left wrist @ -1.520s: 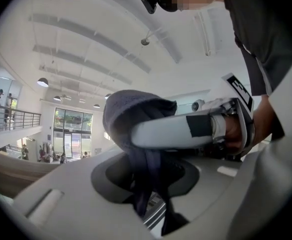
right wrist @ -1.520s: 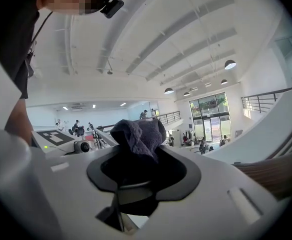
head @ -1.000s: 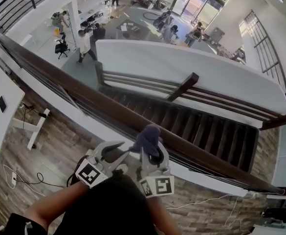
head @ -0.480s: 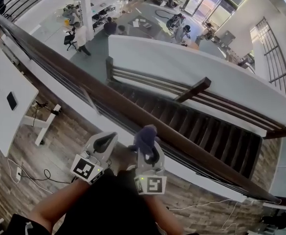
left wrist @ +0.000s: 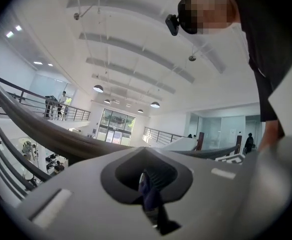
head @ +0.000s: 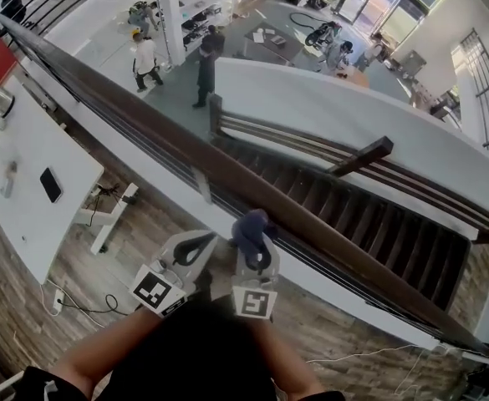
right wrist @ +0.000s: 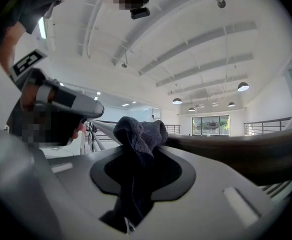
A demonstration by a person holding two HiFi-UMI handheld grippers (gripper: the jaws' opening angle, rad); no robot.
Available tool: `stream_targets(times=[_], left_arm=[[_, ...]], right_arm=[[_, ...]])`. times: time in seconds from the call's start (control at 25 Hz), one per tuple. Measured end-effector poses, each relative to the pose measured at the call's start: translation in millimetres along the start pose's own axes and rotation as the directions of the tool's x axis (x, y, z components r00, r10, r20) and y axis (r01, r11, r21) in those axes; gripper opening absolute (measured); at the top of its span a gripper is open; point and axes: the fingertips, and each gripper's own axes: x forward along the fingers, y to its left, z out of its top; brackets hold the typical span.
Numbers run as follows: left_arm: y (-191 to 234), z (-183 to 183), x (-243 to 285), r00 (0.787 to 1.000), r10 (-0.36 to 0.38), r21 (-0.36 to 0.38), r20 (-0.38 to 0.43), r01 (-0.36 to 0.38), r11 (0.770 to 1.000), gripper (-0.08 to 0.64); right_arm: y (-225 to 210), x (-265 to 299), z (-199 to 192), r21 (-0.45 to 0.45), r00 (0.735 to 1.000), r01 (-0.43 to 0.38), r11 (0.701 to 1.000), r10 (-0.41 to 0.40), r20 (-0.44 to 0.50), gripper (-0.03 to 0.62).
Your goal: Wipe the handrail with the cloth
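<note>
Right gripper (head: 257, 251) fingers clamp a bunched dark cloth (head: 249, 225) just beside the handrail (head: 144, 128). Left gripper (head: 196, 242) fingers narrow, together, near the handrail.

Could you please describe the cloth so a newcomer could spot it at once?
Find the long dark brown handrail that crosses the head view diagonally. Just on its near side, the right gripper clamps the cloth in its jaws. It is a crumpled dark blue-grey wad, the only soft thing between grey plastic and brown rail.
</note>
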Motion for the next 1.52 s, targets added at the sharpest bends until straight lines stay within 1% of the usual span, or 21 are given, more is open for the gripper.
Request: stream_targets(times=[0.08, 0.2, 0.36, 0.48, 0.56, 0.68, 0.92, 1.08, 1.2, 1.28, 1.52], left_arm=[[20.8, 1.7, -10.1, 1.0, 0.01, 0.007, -0.018, -0.01, 1.0, -0.002], [47.7, 5.2, -19.1, 0.999, 0.027, 0.023, -0.033, -0.027, 0.999, -0.002], [70.5, 2.2, -28.5, 0.998, 0.042, 0.033, -0.038, -0.041, 0.999, -0.002], [85.0, -9.0, -37.4, 0.997, 0.059, 0.016, -0.044, -0.058, 0.998, -0.002], [92.4, -18.7, -41.3, 0.996, 0.065, 0.0, -0.056, -0.065, 0.998, -0.002], [98.5, -26.8, -43.3, 0.996, 0.063, -0.013, -0.07, -0.064, 0.998, -0.002], [106.3, -27.3, -31.7, 0.997, 0.036, -0.028, -0.065, -0.038, 0.999, -0.002], [108.8, -21.7, -24.3, 0.998, 0.015, -0.021, -0.062, -0.016, 1.0, -0.002], [110.4, -17.3, -16.5, 0.998, 0.0, -0.017, -0.057, -0.001, 1.0, -0.002], [110.8, -15.3, -15.5, 0.998, 0.0, -0.018, -0.056, -0.001, 1.0, -0.002], [104.2, -16.4, -20.7, 0.998, 0.001, -0.026, -0.067, -0.003, 1.0, -0.002]], right_arm=[[19.1, 23.7, -17.2, -0.018, 1.0, -0.009, 1.0, 0.009, -0.023, 0.1], [31.1, 56.7, -35.6, -0.018, 0.999, 0.002, 1.0, -0.002, -0.034, 0.1], [31.3, 84.9, -63.5, -0.02, 0.998, 0.02, 1.0, -0.021, -0.06, 0.1], [26.5, 102.9, -94.9, -0.013, 0.99, 0.046, 0.999, -0.048, -0.13, 0.1], [22.6, 113.6, -108.6, 0.0, 0.984, 0.071, 0.998, -0.07, -0.162, 0.1], [24.3, 128.6, -110.7, 0.001, 0.985, 0.088, 0.996, -0.087, -0.147, 0.1], [22.9, 152.2, -133.7, -0.033, 0.963, 0.116, 0.993, -0.12, -0.24, 0.1], [23.5, 152.4, -139.2, -0.044, 0.959, 0.132, 0.99, -0.139, -0.246, 0.1], [19.1, 146.1, -145.3, -0.061, 0.944, 0.133, 0.989, -0.145, -0.298, 0.1], [17.3, 140.5, -148.0, -0.043, 0.937, 0.144, 0.989, -0.15, -0.316, 0.099], [8.8, 129.6, -150.7, -0.012, 0.929, 0.178, 0.984, -0.172, -0.328, 0.1]])
